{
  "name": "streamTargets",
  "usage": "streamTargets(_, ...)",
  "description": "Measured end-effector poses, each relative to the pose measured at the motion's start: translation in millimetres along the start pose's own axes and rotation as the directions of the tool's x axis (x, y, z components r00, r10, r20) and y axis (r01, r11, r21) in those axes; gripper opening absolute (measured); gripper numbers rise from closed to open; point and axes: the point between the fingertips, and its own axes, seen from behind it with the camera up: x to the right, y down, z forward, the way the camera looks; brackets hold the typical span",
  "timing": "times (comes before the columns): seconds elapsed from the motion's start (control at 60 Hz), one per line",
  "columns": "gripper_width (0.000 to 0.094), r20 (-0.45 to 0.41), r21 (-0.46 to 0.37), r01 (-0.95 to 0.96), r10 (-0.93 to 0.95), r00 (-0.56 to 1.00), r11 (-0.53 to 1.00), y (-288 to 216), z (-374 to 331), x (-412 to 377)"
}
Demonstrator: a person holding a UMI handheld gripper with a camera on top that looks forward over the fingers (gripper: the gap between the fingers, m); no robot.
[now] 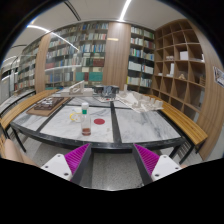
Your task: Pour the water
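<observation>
My gripper (111,160) is open and empty, its two magenta pads (76,158) wide apart over the grey floor in front of a long marble-topped table (130,125). On the table, well beyond the fingers, stand a small clear bottle with a green cap (84,110), a red cup or dish (86,129) just in front of it, and a small green-topped item (73,116) to the left. Nothing is between the fingers.
Wooden benches flank the table, one on the left (20,110) and one on the right (188,125). More clutter lies at the table's far end (110,97), including a framed board (47,105). Bookshelves (90,55) line the back wall and open cubby shelves (185,65) the right.
</observation>
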Motion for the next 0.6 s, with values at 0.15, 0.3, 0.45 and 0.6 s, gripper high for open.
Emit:
streamTargets(0.15, 0.0857, 0.010, -0.014, 0.024, -0.024, 1.000, 1.000, 4, 17, -16)
streamTargets(0.3, 0.0862, 0.062, -0.038, 0.050, -0.048, 0.997, 0.998, 18, 45, -47)
streamTargets(0.45, 0.0861, 0.123, -0.027, 0.072, -0.068, 0.990, 0.997, 22, 97, -99)
streamTargets(0.6, 0.0858, 0.157, 0.028, 0.054, -0.057, 0.986, 0.998, 4, 170, -142)
